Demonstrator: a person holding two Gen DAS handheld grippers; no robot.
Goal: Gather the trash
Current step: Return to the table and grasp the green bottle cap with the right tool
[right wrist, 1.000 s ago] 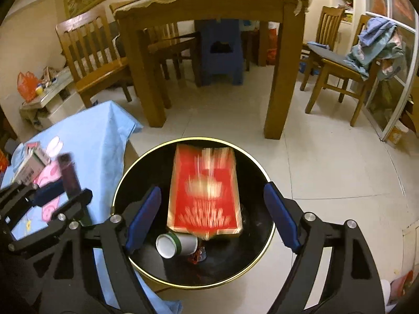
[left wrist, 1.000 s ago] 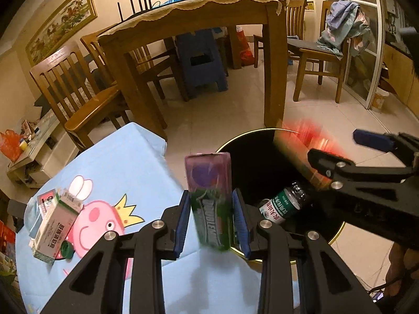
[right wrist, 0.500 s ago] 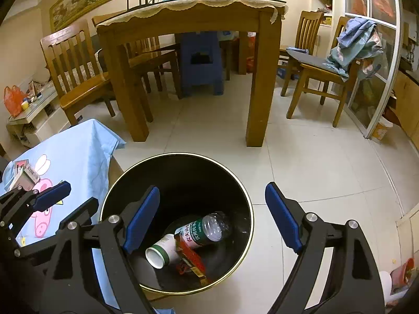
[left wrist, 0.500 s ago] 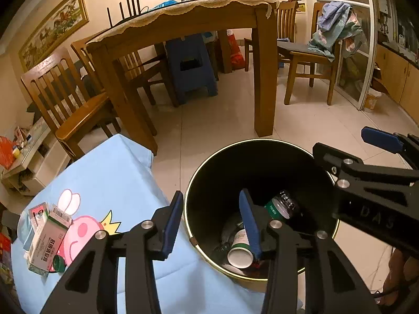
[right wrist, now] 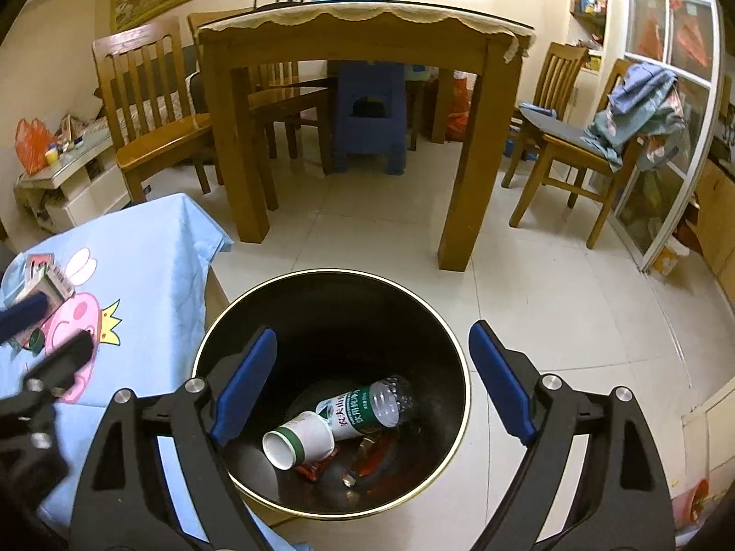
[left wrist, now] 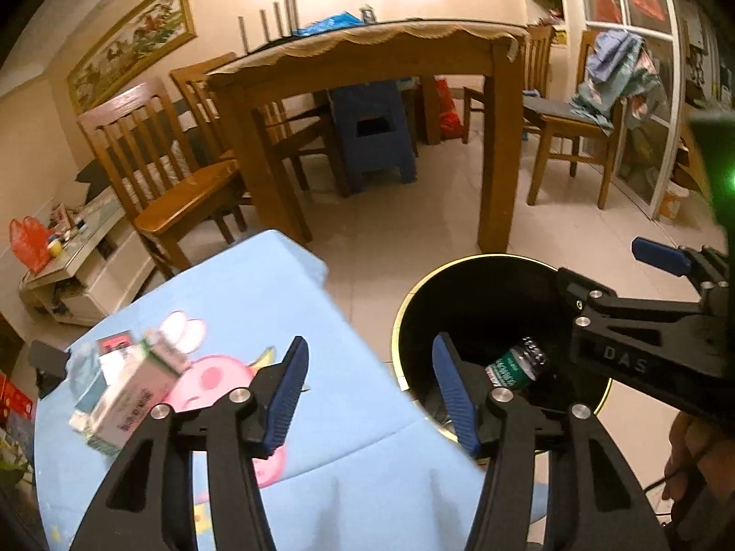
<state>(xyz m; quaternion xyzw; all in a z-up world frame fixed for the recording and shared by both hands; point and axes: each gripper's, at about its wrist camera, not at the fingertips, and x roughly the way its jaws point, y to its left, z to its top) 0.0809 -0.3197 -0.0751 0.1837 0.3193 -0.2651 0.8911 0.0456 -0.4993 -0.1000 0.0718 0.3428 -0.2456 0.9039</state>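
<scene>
A black trash bin with a gold rim (right wrist: 455,344) stands on the floor beside the low table; it also shows in the left wrist view (left wrist: 413,303). Inside lie a plastic bottle (right wrist: 363,408), a paper cup (right wrist: 298,441) and red wrappers (right wrist: 372,454). My right gripper (right wrist: 372,376) is open and empty above the bin. My left gripper (left wrist: 367,390) is open and empty over the table's edge by the bin. A white and green carton (left wrist: 131,395) with small packets lies on the blue cartoon tablecloth (left wrist: 229,303), left of the left gripper.
A wooden dining table (right wrist: 358,46) with chairs (right wrist: 151,105) and a blue stool (right wrist: 367,115) stands behind the bin. A chair with clothes (right wrist: 643,105) is at the right by a glass door. A low white shelf (left wrist: 82,271) is at the left.
The left gripper let its green and purple pack go and the right gripper dropped the red packet into the bin. The left gripper has since swung left over the tablecloth.
</scene>
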